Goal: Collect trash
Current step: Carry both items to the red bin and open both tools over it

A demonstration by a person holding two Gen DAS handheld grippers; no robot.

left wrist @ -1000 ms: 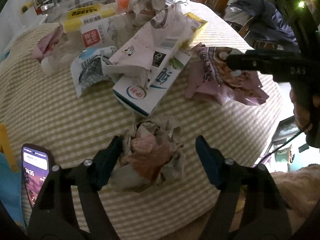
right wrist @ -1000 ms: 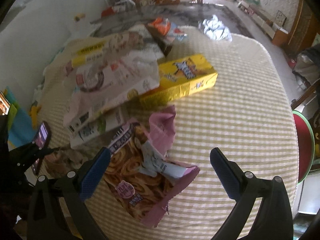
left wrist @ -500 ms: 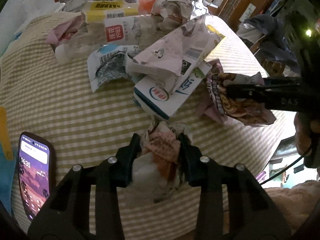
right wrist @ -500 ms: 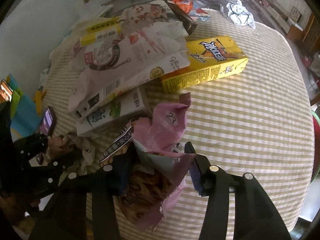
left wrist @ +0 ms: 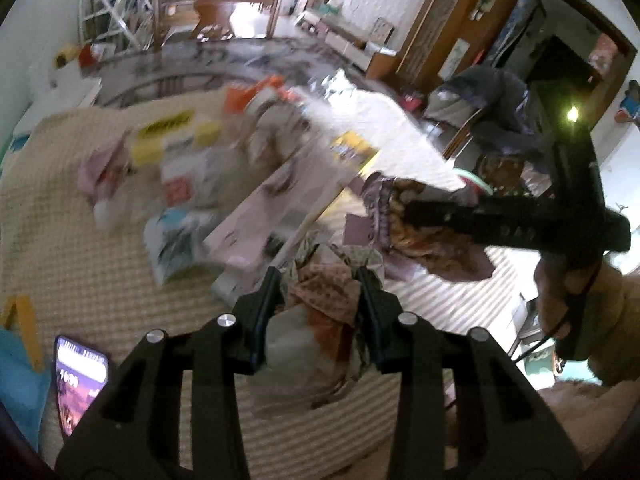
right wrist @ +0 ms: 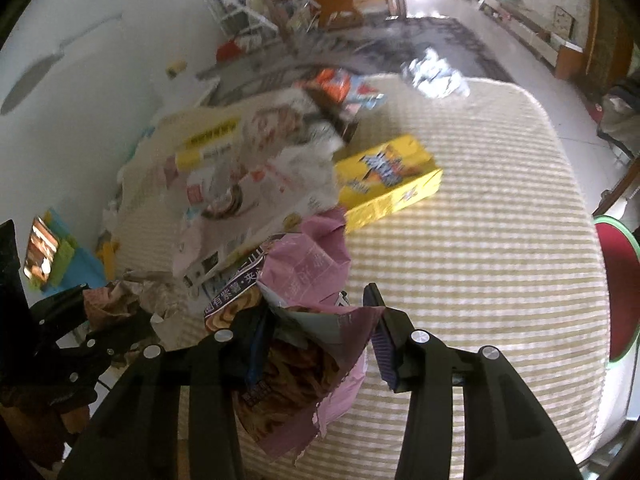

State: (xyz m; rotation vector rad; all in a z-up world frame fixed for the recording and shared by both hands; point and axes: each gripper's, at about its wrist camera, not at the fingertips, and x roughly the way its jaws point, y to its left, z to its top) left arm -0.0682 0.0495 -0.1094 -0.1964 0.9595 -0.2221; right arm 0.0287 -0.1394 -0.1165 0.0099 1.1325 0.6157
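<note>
My left gripper (left wrist: 318,280) is shut on a crumpled wad of paper (left wrist: 320,312), lifted above the striped tablecloth (left wrist: 80,264). My right gripper (right wrist: 318,300) is shut on a pink and purple snack bag (right wrist: 308,264), also lifted off the cloth. The right gripper with its bag (left wrist: 424,216) shows at the right of the left wrist view. The left gripper with the wad (right wrist: 108,304) shows at the lower left of the right wrist view. More trash lies piled on the table: a yellow carton (right wrist: 388,184), a large pale wrapper (right wrist: 256,184) and a white carton (left wrist: 236,284).
A phone (left wrist: 78,376) with a lit screen lies at the table's near left edge. Crumpled foil (right wrist: 436,76) lies at the far side. A red stool with a green rim (right wrist: 620,288) stands right of the table. A chair with dark clothes (left wrist: 492,100) stands beyond.
Both grippers closed from open, the left on the paper wad and the right on the snack bag. Both have since lifted their loads off the cloth.
</note>
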